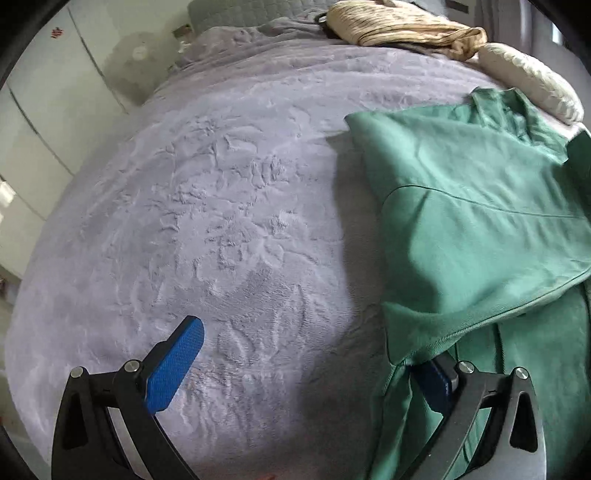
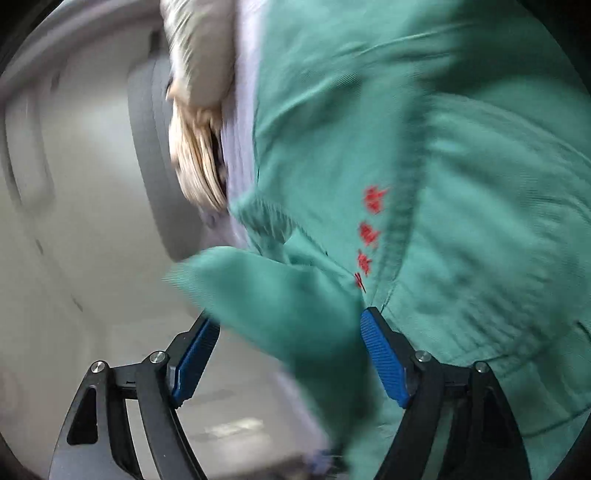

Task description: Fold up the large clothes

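A green garment lies partly folded on the right side of a bed with a lavender plush blanket. My left gripper stands open wide just above the blanket at the garment's near edge. Its left blue pad is bare, and its right finger sits under a green fold. In the blurred right wrist view the same garment shows red embroidered marks. A loose green flap hangs between the wide jaws of my right gripper, and the pads do not press on it.
A beige striped cloth and a white pillow lie at the head of the bed. White wardrobe doors stand to the left. The right wrist view shows the pillow, the beige cloth and pale walls.
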